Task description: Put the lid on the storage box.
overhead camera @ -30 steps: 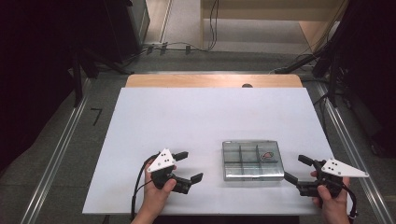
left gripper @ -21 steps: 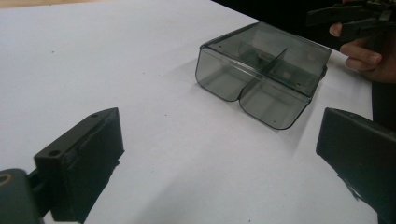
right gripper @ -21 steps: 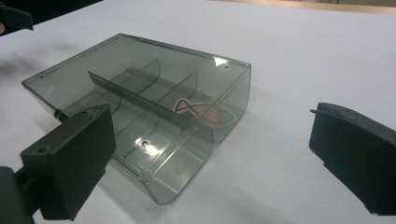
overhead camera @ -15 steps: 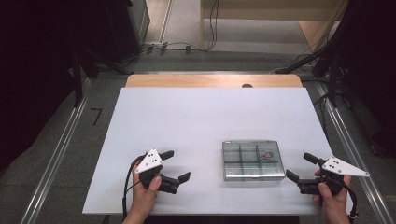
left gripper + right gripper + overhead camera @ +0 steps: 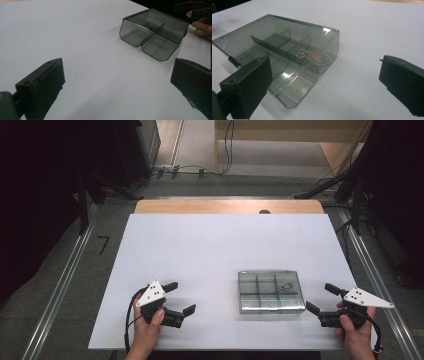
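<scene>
A smoky clear plastic box (image 5: 271, 291) with inner dividers lies on the white table (image 5: 225, 250), right of centre near the front. A small red and green item (image 5: 285, 286) sits in its far right compartment, seen as a sticker-like shape (image 5: 314, 57) in the right gripper view. My left gripper (image 5: 180, 298) is held low at the front left, open and empty, well to the left of the box (image 5: 155, 37). My right gripper (image 5: 320, 298) hovers just right of the box, open and empty, its jaws facing the box's right end.
A wooden strip (image 5: 230, 206) edges the table's far side. Metal rails (image 5: 65, 275) run along the floor on both sides, and cables (image 5: 190, 170) lie on the floor beyond the table. The person's other hand (image 5: 202, 25) shows past the box.
My left gripper has drawn back toward the front left, away from the box. The right gripper has shifted only slightly.
</scene>
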`<state>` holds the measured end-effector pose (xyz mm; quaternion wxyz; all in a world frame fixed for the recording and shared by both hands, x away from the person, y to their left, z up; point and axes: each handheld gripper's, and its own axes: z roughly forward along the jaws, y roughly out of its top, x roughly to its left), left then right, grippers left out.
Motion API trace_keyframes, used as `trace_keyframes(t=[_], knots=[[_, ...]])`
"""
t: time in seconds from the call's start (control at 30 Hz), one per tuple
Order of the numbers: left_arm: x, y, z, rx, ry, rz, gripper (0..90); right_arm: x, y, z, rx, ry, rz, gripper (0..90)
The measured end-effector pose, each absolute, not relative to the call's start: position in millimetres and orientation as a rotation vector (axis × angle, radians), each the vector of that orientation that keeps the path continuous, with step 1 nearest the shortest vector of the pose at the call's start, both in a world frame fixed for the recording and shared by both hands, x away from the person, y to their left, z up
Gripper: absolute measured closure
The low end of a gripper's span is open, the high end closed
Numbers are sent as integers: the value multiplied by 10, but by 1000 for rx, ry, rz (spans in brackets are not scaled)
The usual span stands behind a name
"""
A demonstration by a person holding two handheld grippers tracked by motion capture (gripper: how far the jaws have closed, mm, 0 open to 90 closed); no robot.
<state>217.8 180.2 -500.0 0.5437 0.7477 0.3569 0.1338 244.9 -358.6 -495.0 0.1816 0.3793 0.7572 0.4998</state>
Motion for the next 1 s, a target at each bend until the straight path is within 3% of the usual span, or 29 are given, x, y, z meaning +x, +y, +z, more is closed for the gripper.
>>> trace_keyframes(t=[1.0], knots=[[2086, 2227, -5024, 1754, 923, 369, 0, 2489, -3608, -4969, 1083, 2158, 1401, 0]])
